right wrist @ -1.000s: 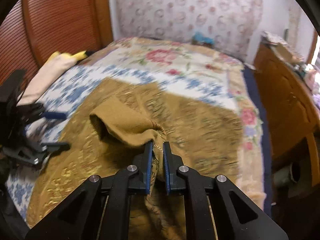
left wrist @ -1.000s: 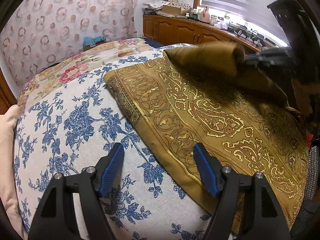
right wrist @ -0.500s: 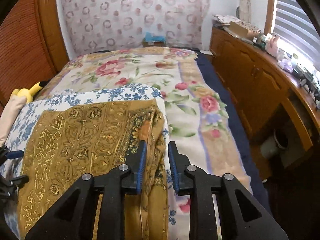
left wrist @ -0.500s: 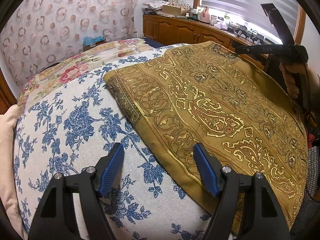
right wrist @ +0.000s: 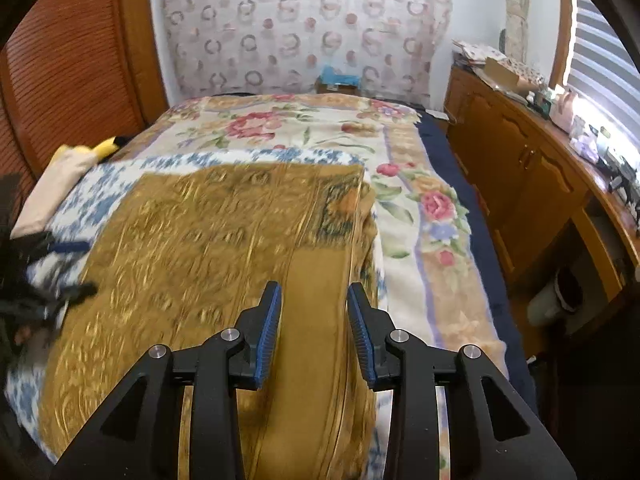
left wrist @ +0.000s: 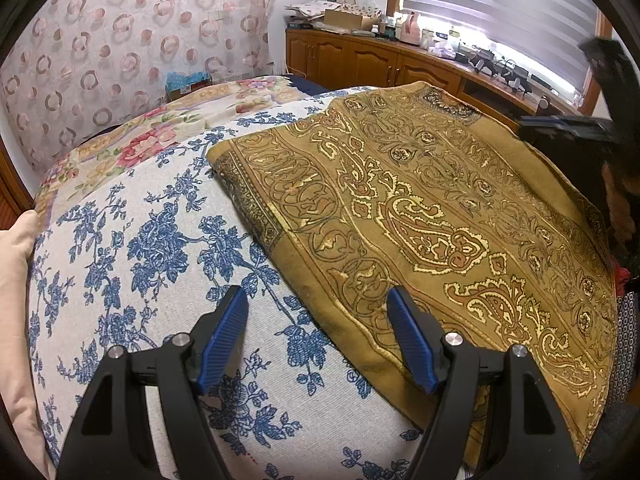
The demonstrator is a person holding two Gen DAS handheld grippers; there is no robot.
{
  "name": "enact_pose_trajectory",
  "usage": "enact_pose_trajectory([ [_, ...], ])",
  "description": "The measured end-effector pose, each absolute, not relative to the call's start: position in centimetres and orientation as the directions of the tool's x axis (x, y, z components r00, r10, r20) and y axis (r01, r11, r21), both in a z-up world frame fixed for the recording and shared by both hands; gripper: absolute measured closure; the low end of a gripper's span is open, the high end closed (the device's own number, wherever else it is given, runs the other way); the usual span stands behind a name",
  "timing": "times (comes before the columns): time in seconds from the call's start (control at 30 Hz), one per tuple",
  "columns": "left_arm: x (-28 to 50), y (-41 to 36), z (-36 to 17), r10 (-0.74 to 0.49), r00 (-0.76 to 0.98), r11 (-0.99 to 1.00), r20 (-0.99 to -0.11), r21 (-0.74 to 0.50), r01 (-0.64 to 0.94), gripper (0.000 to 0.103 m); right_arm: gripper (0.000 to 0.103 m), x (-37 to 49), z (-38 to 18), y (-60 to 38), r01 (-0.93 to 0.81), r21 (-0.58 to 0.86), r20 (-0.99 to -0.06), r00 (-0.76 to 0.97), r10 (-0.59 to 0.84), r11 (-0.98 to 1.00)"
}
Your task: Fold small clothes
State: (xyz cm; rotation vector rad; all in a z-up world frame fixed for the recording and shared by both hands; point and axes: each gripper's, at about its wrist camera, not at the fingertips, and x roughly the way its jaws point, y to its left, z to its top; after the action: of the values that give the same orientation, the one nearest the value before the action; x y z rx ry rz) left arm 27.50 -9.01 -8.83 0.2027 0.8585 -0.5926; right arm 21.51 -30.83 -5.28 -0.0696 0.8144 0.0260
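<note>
A mustard-gold cloth with a gold paisley print (left wrist: 432,216) lies spread flat on the bed; it also shows in the right wrist view (right wrist: 208,240). My left gripper (left wrist: 316,332) is open and empty, low over the cloth's near edge, one finger over the blue-flowered sheet (left wrist: 132,248), the other over the cloth. My right gripper (right wrist: 314,332) is open and empty above the cloth's right side, where a plain folded-over strip (right wrist: 316,296) runs. The right gripper shows blurred at the far right of the left wrist view (left wrist: 576,124). The left gripper shows blurred at the left of the right wrist view (right wrist: 52,276).
A floral blanket (right wrist: 304,128) covers the far end of the bed. A cream pillow (right wrist: 56,188) and a yellow soft toy (right wrist: 108,146) lie at the left. Wooden cabinets (right wrist: 532,184) with clutter stand along the right, and a wooden wall panel (right wrist: 60,68) at the left.
My right gripper carried the lifted cloth corner outward, laid it flat, opened and let go, then drew back. The cloth now lies flat. My left gripper has stayed put and open.
</note>
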Motion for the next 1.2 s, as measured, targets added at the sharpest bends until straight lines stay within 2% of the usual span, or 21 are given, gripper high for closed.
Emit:
enact_pose_trajectory([
  [0.27, 25.3, -8.2, -8.1, -0.389, 0.537, 0.846, -0.748, -0.061, 0.529, 0.03, 0.063, 16.0, -6.7, -31.5, -0.036, -0.046, -0.744, 0.668, -0.01, 0.998],
  [0.63, 17.4, -6.6, -7.0, -0.489, 0.489, 0.819, -0.722, -0.188, 0.542, 0.031, 0.061, 9.9, -7.8, -33.7, 0.019, 0.037, -0.736, 0.677, 0.014, 0.999],
  [0.8, 13.9, -7.3, -7.1, -0.523, 0.469, 0.797, -0.712, -0.214, 0.565, 0.047, 0.06, 8.1, -7.6, -33.2, 0.008, 0.04, -0.725, 0.688, 0.024, 0.999],
  [0.9, 12.4, -7.5, -7.5, -0.523, 0.462, 0.795, -0.717, -0.214, 0.568, 0.05, 0.06, 6.7, -7.4, -32.8, -0.007, 0.032, -0.714, 0.7, 0.028, 0.999],
  [1.1, 11.2, -8.3, -8.5, -0.532, 0.419, 0.789, -0.736, -0.25, 0.562, 0.053, 0.058, 4.9, -7.5, -32.9, -0.003, 0.104, -0.696, 0.714, 0.075, 0.995],
  [1.2, 10.4, -8.9, -8.7, -0.515, 0.422, 0.791, -0.747, -0.223, 0.57, 0.053, 0.057, 4.6, -7.7, -32.7, -0.004, 0.106, -0.693, 0.716, 0.077, 0.994],
])
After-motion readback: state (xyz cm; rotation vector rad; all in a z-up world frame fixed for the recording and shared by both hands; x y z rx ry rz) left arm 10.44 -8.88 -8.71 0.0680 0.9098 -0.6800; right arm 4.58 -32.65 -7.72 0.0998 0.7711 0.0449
